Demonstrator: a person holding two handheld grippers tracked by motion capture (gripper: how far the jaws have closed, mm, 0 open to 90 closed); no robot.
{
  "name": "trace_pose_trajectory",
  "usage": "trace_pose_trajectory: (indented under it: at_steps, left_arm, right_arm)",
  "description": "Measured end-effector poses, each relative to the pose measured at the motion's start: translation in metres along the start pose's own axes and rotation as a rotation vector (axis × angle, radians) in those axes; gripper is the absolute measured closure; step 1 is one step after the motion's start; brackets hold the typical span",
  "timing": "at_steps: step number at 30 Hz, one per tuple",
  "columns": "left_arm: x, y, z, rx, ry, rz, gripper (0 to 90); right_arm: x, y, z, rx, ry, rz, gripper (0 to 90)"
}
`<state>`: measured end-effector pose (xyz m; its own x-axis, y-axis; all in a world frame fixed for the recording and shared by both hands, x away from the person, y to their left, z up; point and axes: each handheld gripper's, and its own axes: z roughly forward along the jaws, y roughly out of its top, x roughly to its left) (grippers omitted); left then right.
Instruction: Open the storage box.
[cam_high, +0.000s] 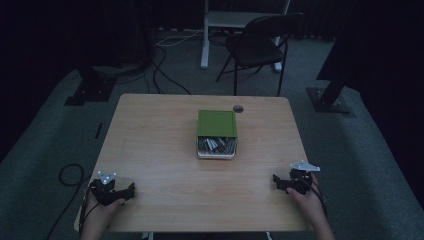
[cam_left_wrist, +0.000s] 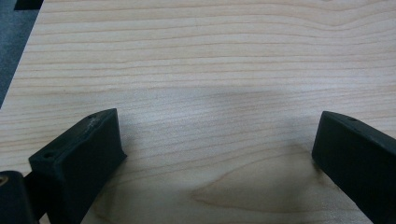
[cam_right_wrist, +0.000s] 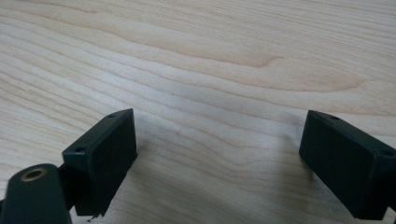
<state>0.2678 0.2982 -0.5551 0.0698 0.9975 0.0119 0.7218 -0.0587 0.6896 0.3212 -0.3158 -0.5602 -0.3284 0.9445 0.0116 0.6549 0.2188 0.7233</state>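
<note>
High view: a dim room with a pale wooden surface (cam_high: 165, 150) seen from above. Near its middle sits one shallow white tray (cam_high: 216, 154) with a green lid (cam_high: 217, 123) slid back, so that only the near strip of its contents shows: a heap of small grey-silver pieces (cam_high: 216, 145), too small and dark to identify or count. Two hands come in from the bottom edge. The left tongs (cam_high: 131, 190) rest near the front left corner of the surface, the right tongs (cam_high: 276, 181) near the front right edge; both lie well apart from the tray, which sits between and beyond them. The forearms are cut off by the frame. Behind the surface stand one dark folding chair (cam_high: 257, 42) and a white stand (cam_high: 220, 25), half lost in shadow, with cables (cam_high: 165, 70) on the grey floor.

Left gripper view: two black jaws of the left tongs (cam_left_wrist: 217, 140) stand wide apart, nothing between them, just bare wood grain. The right jaw is cut off by the frame edge.

Right gripper view: the right tongs (cam_right_wrist: 219, 140) likewise stand spread open over bare wood, holding nothing.
</note>
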Motion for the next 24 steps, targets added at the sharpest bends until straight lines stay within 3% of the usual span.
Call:
trace_pose_trajectory:
  at_steps: [17,21,24]
  left_arm:
    - [-0.0006,-0.0011,-0.001,-0.001,0.0,-0.002,2.4]
    - [-0.0017,-0.0013,-0.0016,-0.001,-0.004,0.013,2.4]
    - [-0.0062,-0.0007,-0.0024,-0.007,0.0,0.056,2.4]
  right_arm:
    - [0.0,0.0,0.0,0.0,0.0,0.0,10.7]
    - [0.0,0.0,0.0,0.0,0.0,0.0,10.7]
    - [0.0,0.0,0.0,0.0,0.0,0.0,10.7]
